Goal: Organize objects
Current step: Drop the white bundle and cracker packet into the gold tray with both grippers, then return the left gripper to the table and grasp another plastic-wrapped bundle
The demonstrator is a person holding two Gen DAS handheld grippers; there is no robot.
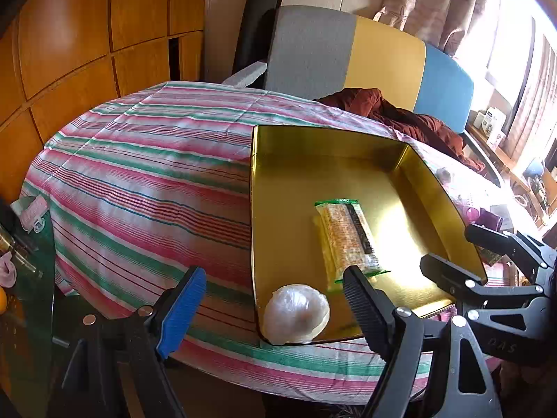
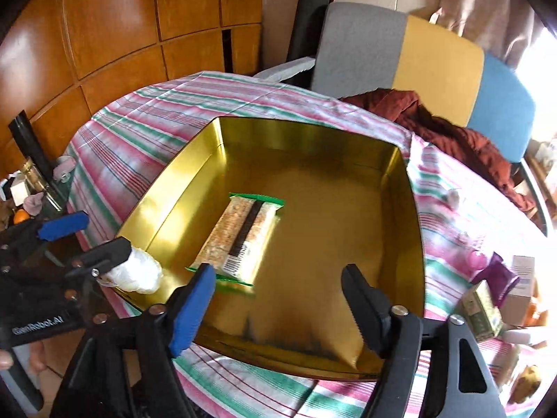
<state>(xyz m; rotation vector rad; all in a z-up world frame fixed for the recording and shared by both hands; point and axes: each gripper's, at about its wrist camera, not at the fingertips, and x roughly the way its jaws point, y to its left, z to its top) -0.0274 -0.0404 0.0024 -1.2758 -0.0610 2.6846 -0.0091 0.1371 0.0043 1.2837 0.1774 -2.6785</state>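
— Jaws first: left gripper (image 1: 275, 304) stands spread wide with nothing between the pads. Right gripper (image 2: 278, 299) is parted too and holds nothing. Neither is pressing on anything.

— And the goods?

— Two are in. The gold tin (image 2: 416, 216) sits on the striped tablecloth (image 1: 146, 181), lid off. A green-edged snack packet (image 2: 240, 240) lies flat on the tin's floor, roughly in the middle, slanted against the walls. A round white bundle in clear plastic (image 1: 296, 313) rests in the near corner, against the rim — in the right wrist view the left gripper's black finger (image 2: 111, 249) is just beside it, perhaps touching; can't tell which.

— So how far along?

— Partway, I'd judge. Most of the tin's floor is bare, so there's room. Loose things lie on the right side of the table outside the tin: a purple packet (image 2: 501, 275), a small green-printed box (image 2: 482, 311), a plain carton (image 2: 524, 289) behind them, and a small pale lump (image 2: 452, 196) on the cloth by the tin's far right wall. Whether all of those are meant for the tin, nothing here says.

— Next?

— Likely the right hand goes for that cluster, being nearest. Both hands are free for it.

— Anything else?

— A rust-brown garment (image 1: 400, 111) is heaped on the far edge near the chair — probably not part of the job.
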